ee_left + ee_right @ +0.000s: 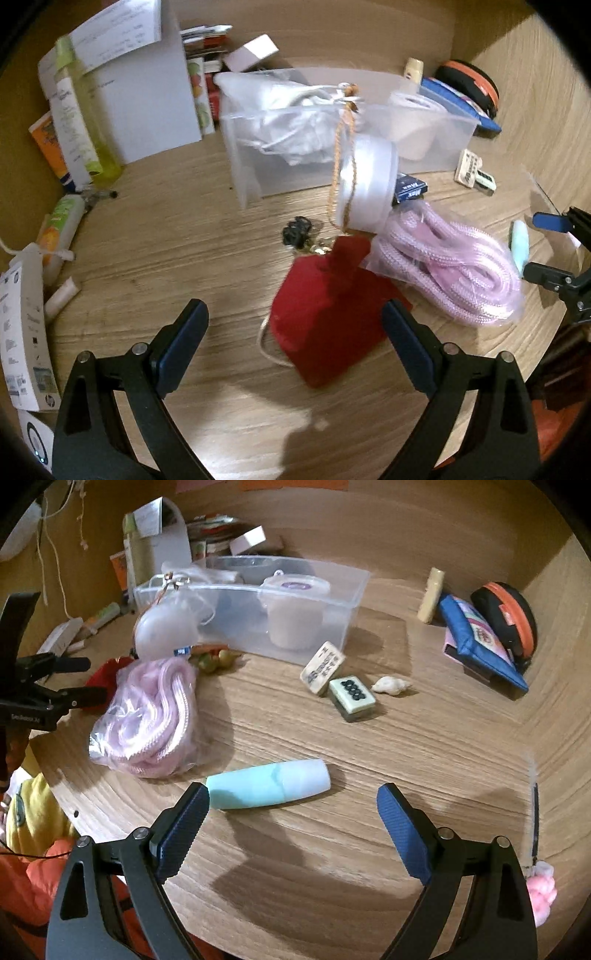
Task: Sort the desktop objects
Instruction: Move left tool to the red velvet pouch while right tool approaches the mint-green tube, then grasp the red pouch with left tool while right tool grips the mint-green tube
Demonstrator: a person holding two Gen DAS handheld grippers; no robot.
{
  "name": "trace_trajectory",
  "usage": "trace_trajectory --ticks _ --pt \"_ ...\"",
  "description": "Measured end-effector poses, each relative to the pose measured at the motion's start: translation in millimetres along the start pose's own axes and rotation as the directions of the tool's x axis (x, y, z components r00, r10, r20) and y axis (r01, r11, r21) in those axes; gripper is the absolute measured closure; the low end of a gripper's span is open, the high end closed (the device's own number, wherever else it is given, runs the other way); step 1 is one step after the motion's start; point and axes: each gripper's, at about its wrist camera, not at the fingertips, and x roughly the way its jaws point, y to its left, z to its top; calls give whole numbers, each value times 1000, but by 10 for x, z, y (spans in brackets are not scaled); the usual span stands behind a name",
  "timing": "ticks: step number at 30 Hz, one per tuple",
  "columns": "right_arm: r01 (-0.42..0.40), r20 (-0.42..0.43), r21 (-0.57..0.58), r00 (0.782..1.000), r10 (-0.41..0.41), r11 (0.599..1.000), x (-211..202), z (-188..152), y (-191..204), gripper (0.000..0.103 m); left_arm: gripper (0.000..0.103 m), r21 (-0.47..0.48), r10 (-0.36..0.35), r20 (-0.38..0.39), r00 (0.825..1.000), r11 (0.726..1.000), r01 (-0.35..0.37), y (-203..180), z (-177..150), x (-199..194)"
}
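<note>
While both grippers hang wide apart over the wooden table, the views read as follows.

Left wrist view
- left gripper [295, 325]: jaws spread wide, nothing clamped; the table [166, 236] lies below.
- red pouch [325, 321]: flat on the table between the fingers, nearer the right-hand one, whose tip overlaps its edge; whether they touch I cannot tell.
- pink rope bundle [454, 273]: in a clear bag, ahead and to the right of the gripper, just beside the pouch.
- white cylinder [369, 184]: lying tilted just beyond the pouch, an orange cord draped over it, leaning at the front of the bin.
- clear plastic bin [454, 129]: further ahead, holding a crumpled white bag and a pale tub.
- black tangle [295, 230]: small, straight ahead past the pouch.
- right gripper [535, 243]: seen at the far right edge, fingers apart, a mint tube end between them.

Right wrist view
- right gripper [293, 812]: jaws held wide, gripping nothing.
- mint and white tube [267, 782]: lying on its side just ahead of the fingertips, its mint end close by the left-hand finger; contact unclear.
- mahjong tile [351, 694]: ahead, beside a stamped wooden block and a small shell [389, 685].
- blue pouch [480, 642]: far ahead to the right, against an orange and black case.
</note>
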Motion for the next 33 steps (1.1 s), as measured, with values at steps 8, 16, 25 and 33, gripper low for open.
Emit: trace_trajectory --ticks 8,16,25,33 --pt "-57 -33 -9 998 57 998 135 22 27 12 7 19 -9 -41 999 1000 10 -70 91 117" --pt "-42 24 5 999 42 999 87 -45 16 22 11 -4 -6 15 1000 1000 6 -56 21 81" --pt "-44 37 50 998 42 998 59 9 -92 81 62 -77 -9 70 998 997 15 3 -36 -53" --pt "-51 79 91 996 43 995 -31 75 -190 81 64 -131 27 160 987 991 -5 169 15 -342"
